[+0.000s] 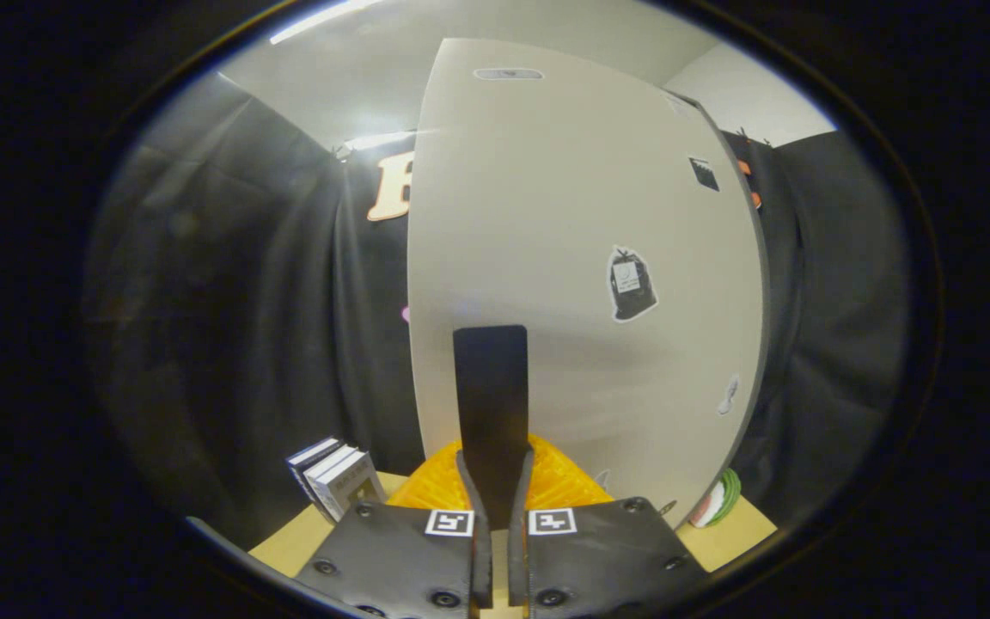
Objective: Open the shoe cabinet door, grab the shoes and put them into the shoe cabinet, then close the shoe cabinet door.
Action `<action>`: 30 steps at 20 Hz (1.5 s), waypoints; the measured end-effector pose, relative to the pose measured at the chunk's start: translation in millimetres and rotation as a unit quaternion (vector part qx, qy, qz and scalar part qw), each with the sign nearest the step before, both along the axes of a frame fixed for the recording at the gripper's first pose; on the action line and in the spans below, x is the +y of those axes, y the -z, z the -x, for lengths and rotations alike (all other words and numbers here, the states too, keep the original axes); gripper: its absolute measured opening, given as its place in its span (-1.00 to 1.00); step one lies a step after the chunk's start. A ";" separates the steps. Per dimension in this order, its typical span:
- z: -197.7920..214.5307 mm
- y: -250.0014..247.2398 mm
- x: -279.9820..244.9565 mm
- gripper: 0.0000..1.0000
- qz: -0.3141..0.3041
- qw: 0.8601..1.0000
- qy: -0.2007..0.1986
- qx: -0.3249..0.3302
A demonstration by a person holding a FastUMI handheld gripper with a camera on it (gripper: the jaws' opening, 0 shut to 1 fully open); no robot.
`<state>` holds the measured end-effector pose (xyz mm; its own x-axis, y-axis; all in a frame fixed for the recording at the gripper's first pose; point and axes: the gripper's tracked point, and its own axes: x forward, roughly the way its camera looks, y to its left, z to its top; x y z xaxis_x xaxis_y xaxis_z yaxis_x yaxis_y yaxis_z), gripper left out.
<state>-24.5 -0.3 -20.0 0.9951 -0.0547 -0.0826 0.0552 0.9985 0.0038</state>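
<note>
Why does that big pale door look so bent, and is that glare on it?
Gripper view: the fisheye lens bows the shoe cabinet door outward, so its straight edges curve; a soft ceiling-light sheen sits on its upper part; the tongs, shut on a dark flat handle, cast a faint shadow on it.

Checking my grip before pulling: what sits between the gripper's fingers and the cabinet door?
Gripper view: a black strip, pinched by both fingers of the gripper, reaches up across the cabinet door; nothing else between.

Small boxes (pixel 336 477) on wooden table (pixel 289 546)
</note>
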 end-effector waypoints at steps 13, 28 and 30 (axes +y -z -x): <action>63.8 -5.9 -38.8 -0.83 -0.009 1.000 -0.003 0.003; 121.8 -14.5 -110.0 -0.83 -0.025 0.995 -0.094 0.017; 133.8 -13.9 -126.9 -0.84 -0.024 0.995 -0.098 0.019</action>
